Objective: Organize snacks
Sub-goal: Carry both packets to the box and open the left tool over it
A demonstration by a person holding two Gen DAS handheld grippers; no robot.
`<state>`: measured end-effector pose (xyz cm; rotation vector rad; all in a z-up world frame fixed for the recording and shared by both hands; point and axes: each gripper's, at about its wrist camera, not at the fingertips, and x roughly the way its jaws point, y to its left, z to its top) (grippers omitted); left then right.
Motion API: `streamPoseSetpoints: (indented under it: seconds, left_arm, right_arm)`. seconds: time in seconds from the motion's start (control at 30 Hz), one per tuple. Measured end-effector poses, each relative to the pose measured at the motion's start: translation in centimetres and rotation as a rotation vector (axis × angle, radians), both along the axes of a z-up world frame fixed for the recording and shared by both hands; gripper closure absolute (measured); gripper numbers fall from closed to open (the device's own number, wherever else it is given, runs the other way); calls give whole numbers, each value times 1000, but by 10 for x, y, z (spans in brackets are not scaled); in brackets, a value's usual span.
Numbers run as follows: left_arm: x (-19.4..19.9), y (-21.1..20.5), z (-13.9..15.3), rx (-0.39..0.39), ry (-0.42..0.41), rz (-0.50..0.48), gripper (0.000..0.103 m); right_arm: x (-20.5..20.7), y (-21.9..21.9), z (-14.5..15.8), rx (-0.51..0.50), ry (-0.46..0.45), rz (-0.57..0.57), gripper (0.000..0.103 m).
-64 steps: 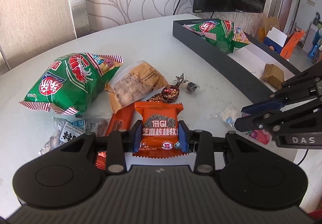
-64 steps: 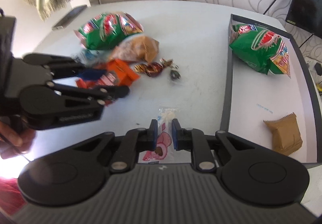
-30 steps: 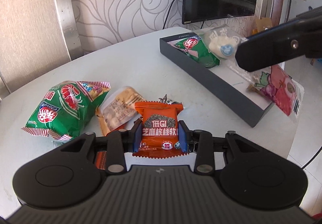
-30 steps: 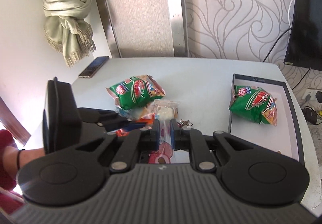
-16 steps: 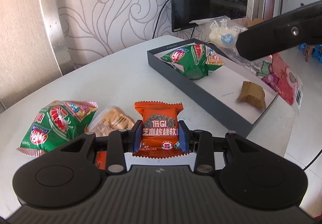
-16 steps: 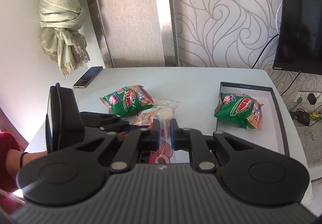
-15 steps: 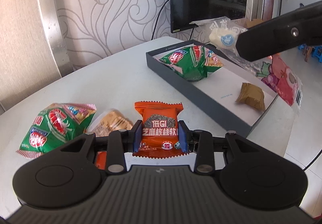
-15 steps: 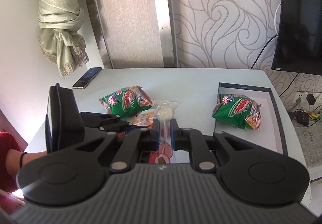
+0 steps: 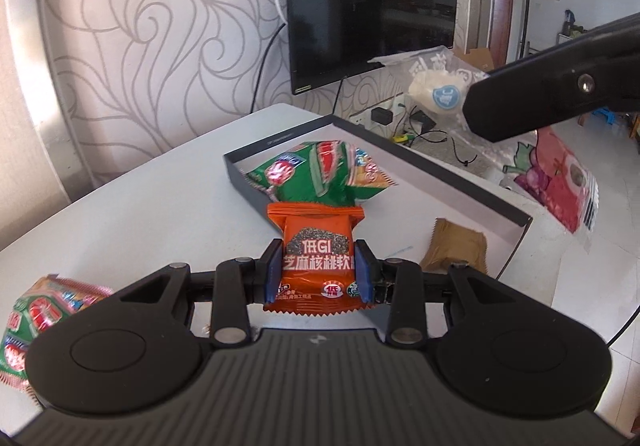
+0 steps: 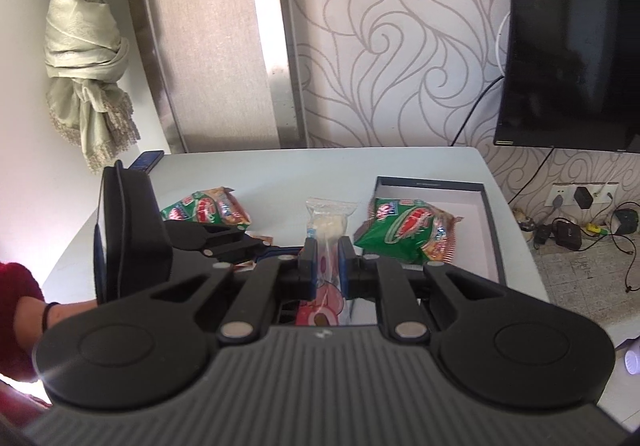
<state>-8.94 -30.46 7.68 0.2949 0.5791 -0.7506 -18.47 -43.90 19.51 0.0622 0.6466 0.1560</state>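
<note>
My left gripper (image 9: 318, 270) is shut on an orange snack packet (image 9: 316, 246), held above the table just short of the dark tray (image 9: 440, 169). Inside the tray lie a green snack bag (image 9: 320, 177) and a brown packet (image 9: 456, 246). My right gripper (image 10: 328, 262) is shut on a clear wrapper with a white cake and pink print (image 10: 329, 221); in the left wrist view the same wrapper (image 9: 440, 93) hangs over the tray's right side. A second green bag (image 10: 206, 209) lies on the table left of the tray (image 10: 490, 213).
A black screen (image 9: 372, 1) hangs on the patterned wall behind the table. A phone (image 10: 146, 159) lies at the table's far left corner. Plugs and cables (image 10: 576, 230) sit on the floor to the right. A person's red sleeve (image 10: 18, 302) shows at left.
Both grippers have risen and moved toward the tray, each still holding its packet. The tray now sits closer and more central; the loose snacks have slid off to the left.
</note>
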Motion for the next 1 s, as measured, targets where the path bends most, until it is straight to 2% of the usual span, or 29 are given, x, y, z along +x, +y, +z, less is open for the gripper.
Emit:
streamPoseSetpoints:
  seconds: [0.47,1.0]
  left_arm:
    - [10,-67,-13,-4,16,-76,61]
    - [13,-105,-27,2,34,-98,61]
  right_arm:
    - [-5,-43,2,-20,7,-68,90]
    - [-11,-64,1,-22,13,-68,90]
